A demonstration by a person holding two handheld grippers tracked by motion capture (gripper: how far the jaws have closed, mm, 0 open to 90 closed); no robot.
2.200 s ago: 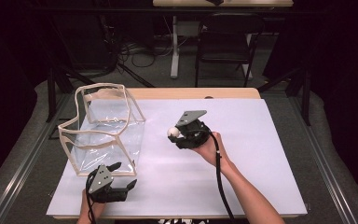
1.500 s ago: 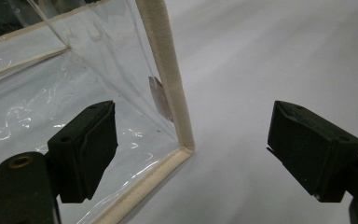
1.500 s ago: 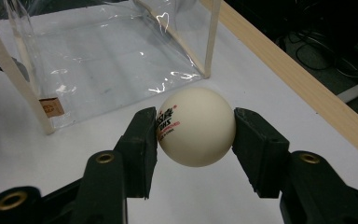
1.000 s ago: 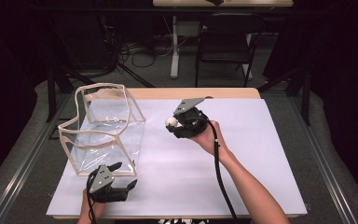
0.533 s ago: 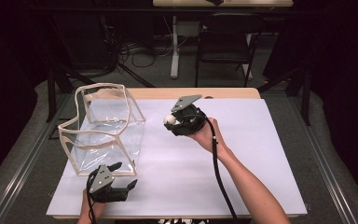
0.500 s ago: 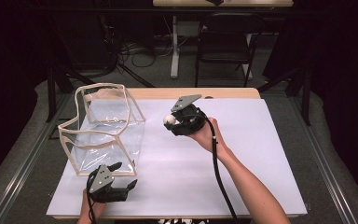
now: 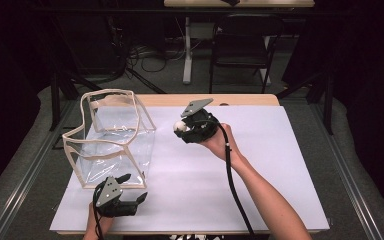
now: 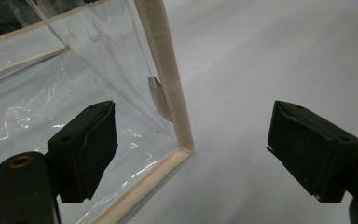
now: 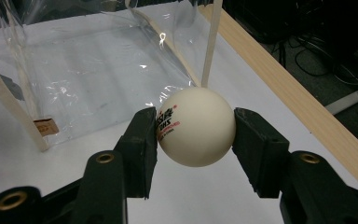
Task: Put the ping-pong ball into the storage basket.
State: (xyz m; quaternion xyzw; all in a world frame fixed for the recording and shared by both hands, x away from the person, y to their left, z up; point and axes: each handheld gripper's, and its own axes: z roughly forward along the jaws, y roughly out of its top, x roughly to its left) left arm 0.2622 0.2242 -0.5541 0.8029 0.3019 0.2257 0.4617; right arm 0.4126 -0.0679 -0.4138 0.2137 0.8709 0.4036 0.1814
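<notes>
Both grippers sit beside my clear pouch (image 7: 111, 137): right gripper (image 9: 196, 135) clamps a ping-pong ball (image 9: 196, 126), left gripper (image 8: 191, 149) gapes at its corner.

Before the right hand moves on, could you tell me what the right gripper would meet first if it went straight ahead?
Probably the clear bag: the right gripper, shut on the white ball, points at its side wall, though depth is unclear.

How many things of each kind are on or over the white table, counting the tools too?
Clear bag: 1
White ball: 1
Tools: 2, the left tool and the right tool
Total: 4
</notes>
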